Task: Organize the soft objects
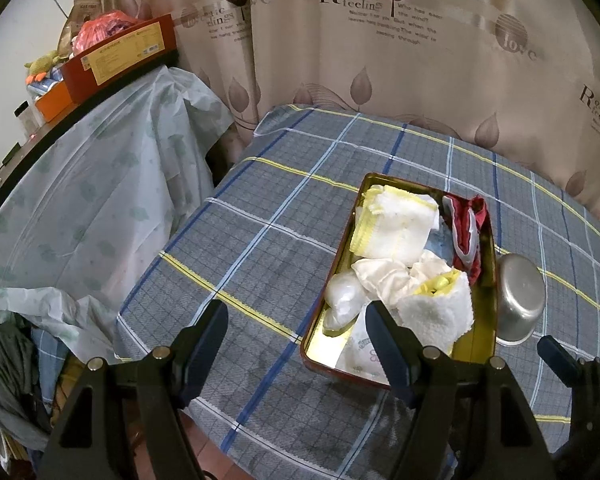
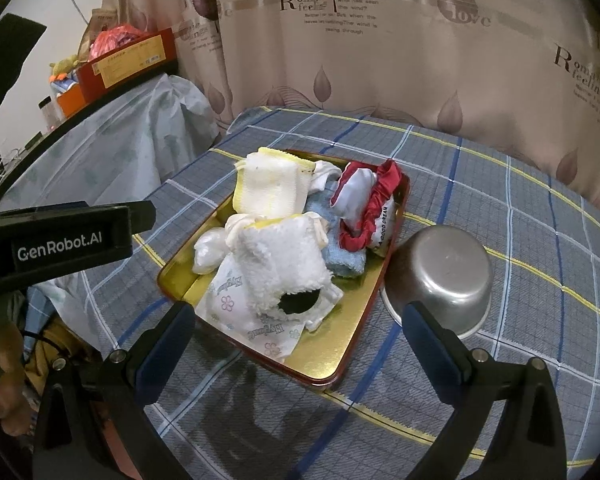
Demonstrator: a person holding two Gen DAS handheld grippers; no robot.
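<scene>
Soft items, towels [image 2: 278, 268] and red scrunchie [image 2: 374, 204], sit piled in gold tray [image 2: 340, 344] on table [image 1: 260, 264], corralled for sorting. Left tool [image 1: 296, 340] and right tool [image 2: 296, 332] hover spread, empty.

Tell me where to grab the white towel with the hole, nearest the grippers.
Probably pinch the fluffy upper fold of the white towel from above with the right gripper, fingers across its narrow width. It sits on top of the pile in the tray, so nothing covers it.

The checked tablecloth [image 1: 260, 240] lies bare along its left edge; toward the right edge the heaped gold tray [image 2: 332, 364] and, just beside it, an upturned steel bowl [image 2: 444, 276] block passage.
</scene>
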